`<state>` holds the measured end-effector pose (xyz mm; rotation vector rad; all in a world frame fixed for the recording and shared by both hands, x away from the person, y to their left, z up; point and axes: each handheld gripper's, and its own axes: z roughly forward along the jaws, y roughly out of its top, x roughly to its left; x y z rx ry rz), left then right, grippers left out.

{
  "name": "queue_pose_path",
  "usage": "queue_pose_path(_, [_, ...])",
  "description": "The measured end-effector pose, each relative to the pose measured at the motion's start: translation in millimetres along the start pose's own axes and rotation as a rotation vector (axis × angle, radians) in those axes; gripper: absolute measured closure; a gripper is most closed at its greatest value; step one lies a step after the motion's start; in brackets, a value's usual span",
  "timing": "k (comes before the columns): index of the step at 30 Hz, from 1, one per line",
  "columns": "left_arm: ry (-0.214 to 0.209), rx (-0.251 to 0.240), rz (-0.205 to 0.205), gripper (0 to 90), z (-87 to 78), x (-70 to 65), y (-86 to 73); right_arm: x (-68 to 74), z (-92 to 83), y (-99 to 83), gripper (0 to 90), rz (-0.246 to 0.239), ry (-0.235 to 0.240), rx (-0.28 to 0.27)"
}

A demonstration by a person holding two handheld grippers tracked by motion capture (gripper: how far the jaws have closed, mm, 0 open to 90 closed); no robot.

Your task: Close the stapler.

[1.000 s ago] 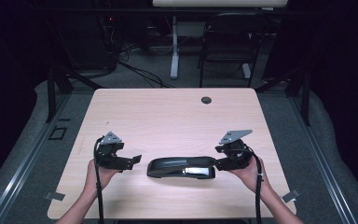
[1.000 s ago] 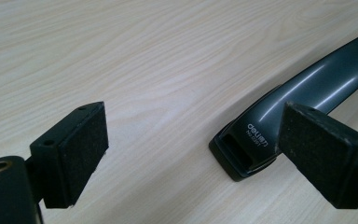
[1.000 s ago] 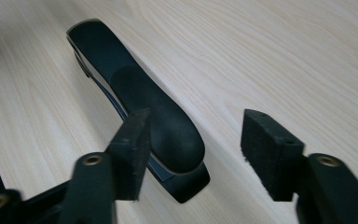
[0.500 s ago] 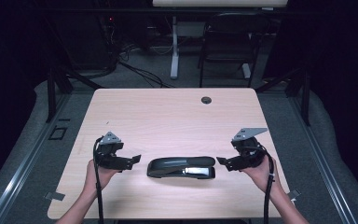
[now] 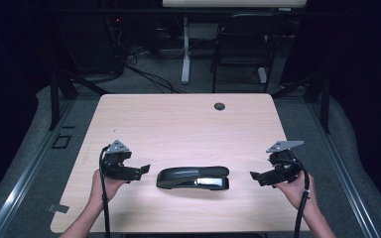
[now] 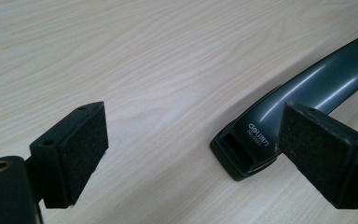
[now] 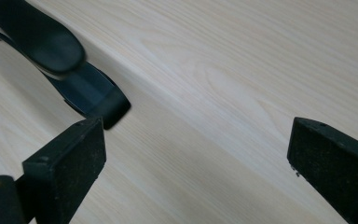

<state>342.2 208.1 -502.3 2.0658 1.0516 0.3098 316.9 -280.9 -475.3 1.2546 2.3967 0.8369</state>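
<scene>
A black stapler [image 5: 193,177] lies flat on the light wooden table [image 5: 178,124], near the front edge, between the two hands. My left gripper [image 5: 141,172] is just left of the stapler's hinge end, open and empty. In the left gripper view the stapler [image 6: 303,98] lies ahead, partly behind the right pad [image 6: 321,149]. My right gripper [image 5: 254,176] hovers a short way right of the stapler's front end, open and empty. In the right gripper view the stapler's nose [image 7: 74,70] shows at the upper left, beyond the left pad [image 7: 70,163].
A round cable grommet [image 5: 220,106] sits near the table's far edge. Beyond the table stand a dark chair [image 5: 240,49] and a white desk leg [image 5: 185,49] on a grey floor with cables. Metal rails run along both sides of the table.
My right gripper has let go of the stapler's front end and drawn back to the right, away from it. The left gripper and the stapler have stayed in place.
</scene>
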Motion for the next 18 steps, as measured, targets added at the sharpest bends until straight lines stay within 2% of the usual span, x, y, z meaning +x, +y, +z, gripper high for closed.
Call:
queue_pose_path(3, [0.000,0.000,-0.002,9.0,1.1,-0.2,0.1,-8.8,3.9,-8.5,0.0,0.022,-0.034,0.045])
queue_pose_path(7, [-0.008,0.006,0.004,9.0,3.1,-0.6,0.6,-20.7,19.3,-18.8,0.0,0.022,-0.083,0.171])
queue_pose_path(10, [-0.013,0.010,0.011,9.0,4.0,-1.4,0.9,-28.6,27.9,-23.9,0.0,0.028,-0.056,0.222])
queue_pose_path(12, [-0.013,0.016,0.017,9.0,4.7,-1.5,1.1,-30.1,31.3,-26.0,0.0,0.043,-0.051,0.223])
queue_pose_path(17, [-0.024,0.021,0.018,8.5,8.9,-1.8,1.0,-33.5,40.5,-32.0,0.0,0.013,-0.079,0.291])
queue_pose_path(18, [-0.024,0.021,0.018,8.1,8.9,-1.8,1.0,-33.5,40.5,-32.0,0.0,0.013,-0.079,0.291])
